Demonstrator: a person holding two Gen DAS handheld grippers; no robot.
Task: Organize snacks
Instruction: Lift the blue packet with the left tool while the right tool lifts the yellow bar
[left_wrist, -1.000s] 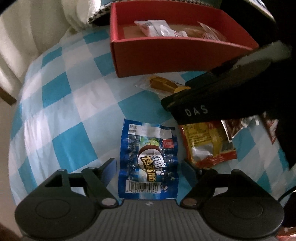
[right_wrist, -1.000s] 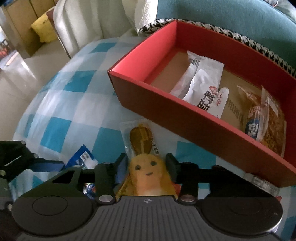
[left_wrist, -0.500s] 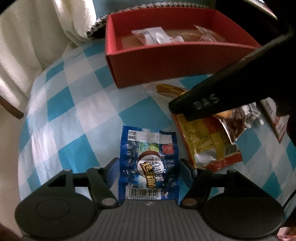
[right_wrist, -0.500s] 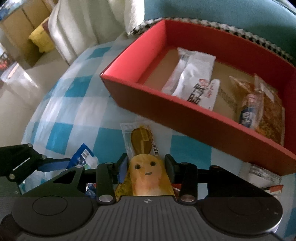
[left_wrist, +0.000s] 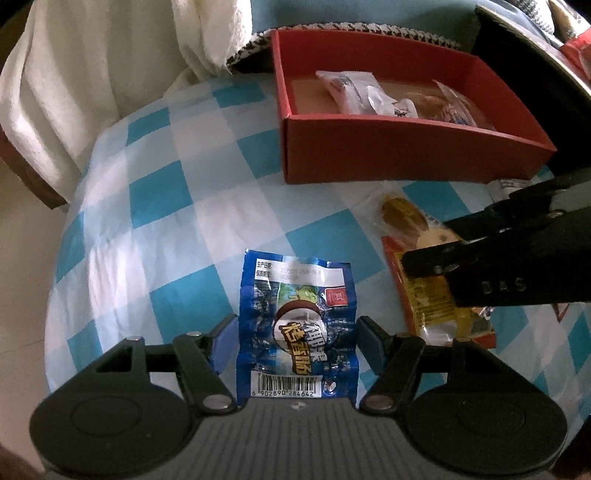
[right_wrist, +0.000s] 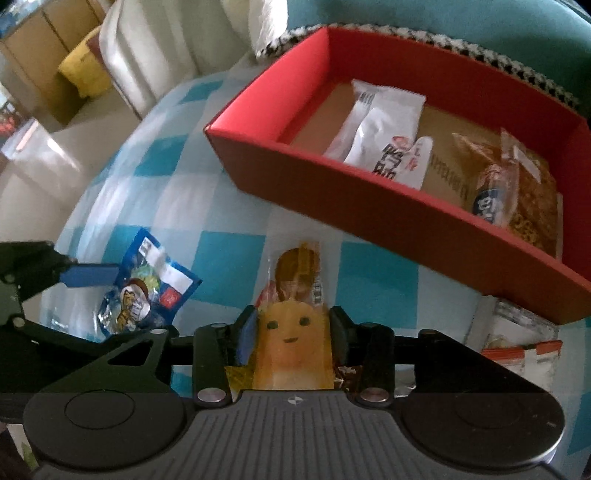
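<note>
A blue snack packet (left_wrist: 297, 328) lies on the blue-checked cloth between the fingers of my left gripper (left_wrist: 295, 338), which stands open around it; it also shows in the right wrist view (right_wrist: 147, 291). My right gripper (right_wrist: 291, 334) is shut on a yellow packet with a smiling face (right_wrist: 291, 345), seen from the side in the left wrist view (left_wrist: 428, 240). The red box (right_wrist: 369, 199) stands beyond, holding a white packet (right_wrist: 384, 136) and brown snack packets (right_wrist: 517, 177).
An orange-red packet (left_wrist: 432, 302) lies under the right gripper. More packets (right_wrist: 517, 339) lie at the right by the box corner. White cloth (left_wrist: 92, 74) hangs off the table's far left edge; a teal cushion (right_wrist: 443, 18) is behind the box.
Both grippers have pulled back and up a little, so the box looks farther off. The right gripper still holds the yellow packet; the blue packet stays between the open left fingers.
</note>
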